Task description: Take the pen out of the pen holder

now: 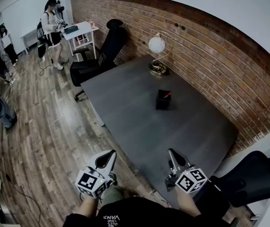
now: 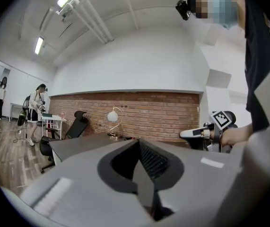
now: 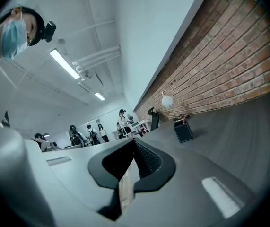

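A black square pen holder stands near the middle of the dark grey table, with a red-tipped pen sticking out of it. Both grippers hover level at the table's near edge, well short of the holder. My left gripper is off the table's left corner, jaws together and empty. My right gripper is over the near edge, also shut and empty. In the right gripper view the pen holder sits far ahead, to the right of the closed jaws. The left gripper view shows its jaws closed.
A globe desk lamp stands at the table's far edge by the brick wall. A black office chair is at the far left corner, another at the near right. People stand by a white desk at the back left.
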Action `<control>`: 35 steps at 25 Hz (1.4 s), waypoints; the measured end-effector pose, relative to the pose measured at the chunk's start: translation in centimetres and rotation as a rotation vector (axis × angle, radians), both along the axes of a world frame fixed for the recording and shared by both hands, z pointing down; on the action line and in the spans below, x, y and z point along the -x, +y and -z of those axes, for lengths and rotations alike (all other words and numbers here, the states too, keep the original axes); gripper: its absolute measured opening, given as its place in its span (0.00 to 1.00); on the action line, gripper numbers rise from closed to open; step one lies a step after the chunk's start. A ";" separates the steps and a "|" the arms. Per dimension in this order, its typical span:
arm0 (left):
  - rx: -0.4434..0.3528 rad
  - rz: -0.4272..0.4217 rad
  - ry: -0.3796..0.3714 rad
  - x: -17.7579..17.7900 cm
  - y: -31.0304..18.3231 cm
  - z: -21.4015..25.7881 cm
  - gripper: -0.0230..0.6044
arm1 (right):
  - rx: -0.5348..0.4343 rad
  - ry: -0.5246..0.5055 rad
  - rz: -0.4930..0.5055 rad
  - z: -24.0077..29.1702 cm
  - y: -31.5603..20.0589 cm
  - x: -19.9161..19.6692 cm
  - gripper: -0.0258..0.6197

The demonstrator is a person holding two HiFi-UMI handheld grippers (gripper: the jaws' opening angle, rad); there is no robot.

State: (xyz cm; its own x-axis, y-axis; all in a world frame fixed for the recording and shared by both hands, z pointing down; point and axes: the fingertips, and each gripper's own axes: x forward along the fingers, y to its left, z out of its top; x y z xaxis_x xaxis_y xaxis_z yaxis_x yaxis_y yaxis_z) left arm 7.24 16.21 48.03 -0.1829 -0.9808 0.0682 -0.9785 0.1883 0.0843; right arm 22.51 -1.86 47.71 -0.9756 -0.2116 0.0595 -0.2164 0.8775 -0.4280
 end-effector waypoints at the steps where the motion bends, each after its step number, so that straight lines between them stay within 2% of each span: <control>1: 0.004 -0.009 0.006 0.7 -0.4 -0.2 0.12 | -0.003 0.004 -0.007 0.0 -0.1 0.5 0.04; 7: 0.004 -0.114 0.014 5.0 -3.6 0.0 0.12 | -0.002 0.013 -0.082 0.2 -1.4 4.1 0.04; 11: 0.015 -0.193 0.018 8.1 -5.4 0.0 0.12 | 0.045 -0.044 -0.155 0.2 -2.1 5.9 0.04; 14: 0.032 -0.253 0.017 10.5 -6.8 0.1 0.12 | 0.064 -0.061 -0.246 -0.6 -3.5 5.9 0.04; 18: 0.014 -0.332 0.020 12.8 -8.4 0.1 0.12 | 0.048 0.006 -0.400 -2.4 -4.5 4.2 0.04; 21: 0.035 -0.384 0.023 14.3 -9.5 -0.6 0.12 | 0.029 0.044 -0.498 -2.3 -4.4 3.8 0.04; 30: 0.038 -0.584 0.054 14.3 -12.5 -1.7 0.12 | 0.009 0.052 -0.622 -1.0 -2.3 5.1 0.04; 35: 0.036 -0.652 0.066 14.6 -12.9 -2.2 0.12 | 0.003 0.048 -0.653 -0.7 -1.5 6.2 0.04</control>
State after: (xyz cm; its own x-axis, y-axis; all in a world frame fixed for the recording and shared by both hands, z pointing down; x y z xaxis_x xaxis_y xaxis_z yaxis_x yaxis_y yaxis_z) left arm -7.37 3.30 50.20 0.4541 -0.8860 0.0937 -0.8859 -0.4379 0.1528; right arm 16.35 -3.31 48.38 -0.6425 -0.7596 0.1011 -0.7233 0.5575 -0.4074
